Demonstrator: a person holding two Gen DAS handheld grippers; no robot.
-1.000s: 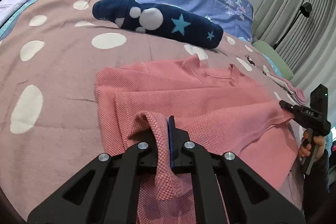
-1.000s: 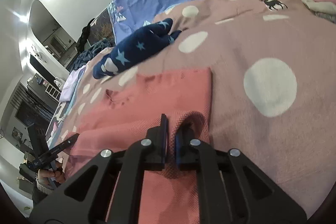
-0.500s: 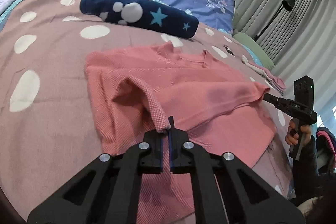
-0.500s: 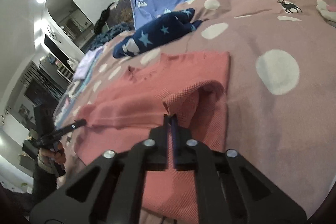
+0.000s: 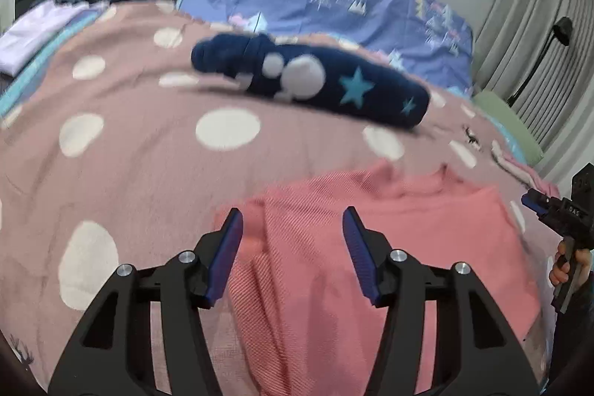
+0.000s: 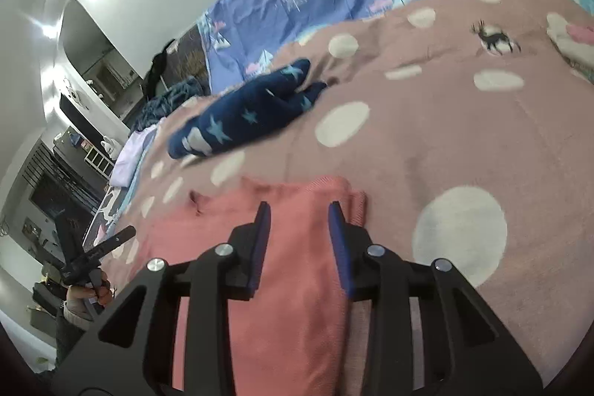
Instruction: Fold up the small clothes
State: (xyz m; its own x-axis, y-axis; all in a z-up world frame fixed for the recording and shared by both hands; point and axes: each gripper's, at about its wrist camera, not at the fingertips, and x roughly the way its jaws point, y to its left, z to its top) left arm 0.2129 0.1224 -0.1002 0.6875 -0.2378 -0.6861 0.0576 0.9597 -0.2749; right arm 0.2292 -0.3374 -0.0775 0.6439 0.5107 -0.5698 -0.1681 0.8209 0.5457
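Both your grippers, left gripper (image 5: 293, 229) and right gripper (image 6: 299, 221), had just been opening, nothing pinched, and hung over the pink top (image 5: 389, 247) lying flat on the spotted blanket (image 5: 148, 173), its length running between them.

Dotted pink bedspread (image 5: 130, 173) — pink top (image 5: 389, 247), navy garment (image 5: 315, 80).

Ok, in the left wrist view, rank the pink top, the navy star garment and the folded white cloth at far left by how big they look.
1. pink top, largest, though it lies nearest the camera.
2. navy star garment.
3. folded white cloth, smallest; it is farthest and cut by the frame edge, so its true size is unsure.
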